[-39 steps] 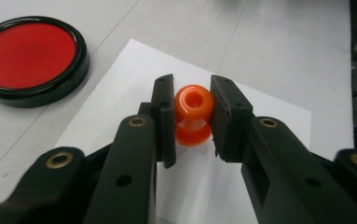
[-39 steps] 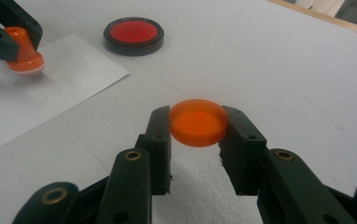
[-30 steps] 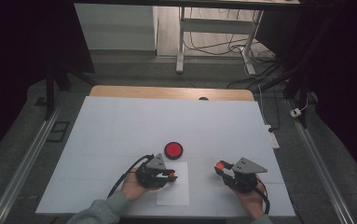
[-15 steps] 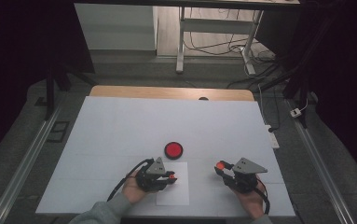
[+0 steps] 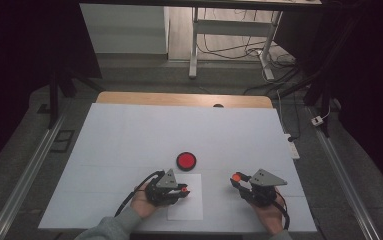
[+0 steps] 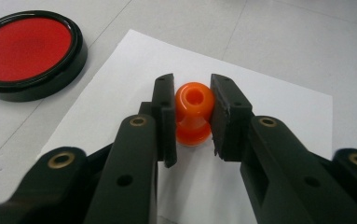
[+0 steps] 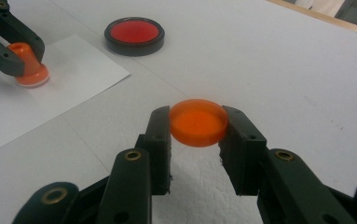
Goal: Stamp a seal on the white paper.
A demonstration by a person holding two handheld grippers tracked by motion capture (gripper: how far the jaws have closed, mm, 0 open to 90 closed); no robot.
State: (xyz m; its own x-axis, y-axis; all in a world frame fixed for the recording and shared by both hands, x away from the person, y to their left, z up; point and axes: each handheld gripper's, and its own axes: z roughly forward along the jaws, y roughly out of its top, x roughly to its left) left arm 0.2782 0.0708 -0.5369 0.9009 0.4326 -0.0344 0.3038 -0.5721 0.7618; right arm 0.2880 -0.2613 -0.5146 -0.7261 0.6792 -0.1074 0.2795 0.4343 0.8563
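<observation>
While both hands rest low on tabletop (image 5: 129, 135) in high view, left gripper (image 5: 179, 192) sits over paper (image 5: 191, 210), right gripper (image 5: 239, 179) well apart to its right; red pad (image 5: 185, 160) just beyond paper.

Left gripper view: fingers (image 6: 164, 116) clamped on orange stamp (image 6: 193, 112), stamp base on paper (image 6: 269, 107), pad (image 6: 27, 51) upper left.

Right gripper view: fingers (image 7: 160, 135) clamped on orange cap (image 7: 198, 122), held above tabletop (image 7: 283, 60); stamp (image 7: 27, 63) far left on paper (image 7: 73, 65).

Orange stamp (image 6: 193, 113) upright, orange cap (image 7: 198, 122) level

The red ink pad (image 6: 27, 51) is cut off at the left edge — the orange stamp's (image 6: 193, 113) base hidden.
</observation>
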